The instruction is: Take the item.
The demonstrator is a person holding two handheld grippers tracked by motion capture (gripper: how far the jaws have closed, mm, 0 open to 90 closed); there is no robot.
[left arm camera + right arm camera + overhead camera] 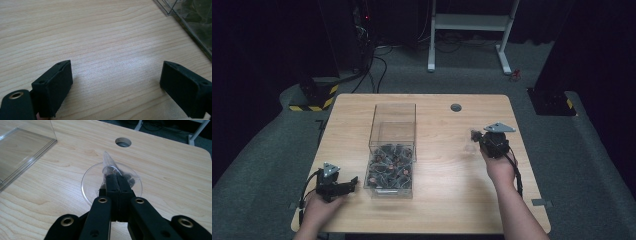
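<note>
My right gripper point(117, 178) is shut on a small clear plastic packet point(108, 164) with dark pieces inside. It hangs just over a clear round dish point(86, 187) on the wooden table point(162, 165). In the high view this right gripper point(480, 137) is at the table's right side, and the packet point(474, 134) shows as a dark blur at its tip. A clear box point(393, 120) at mid-table holds several dark packets point(389, 167). My left gripper point(353, 181) rests near the front left corner, pointing at the box. Its jaws stand open point(117, 70) over bare wood.
A round cable hole point(456, 107) lies at the table's far side, beyond the dish. The clear box's wall point(190, 17) is close on the left gripper's far right. Behind the table stand a white desk frame point(467, 22) and a yellow-black striped base point(314, 100).
</note>
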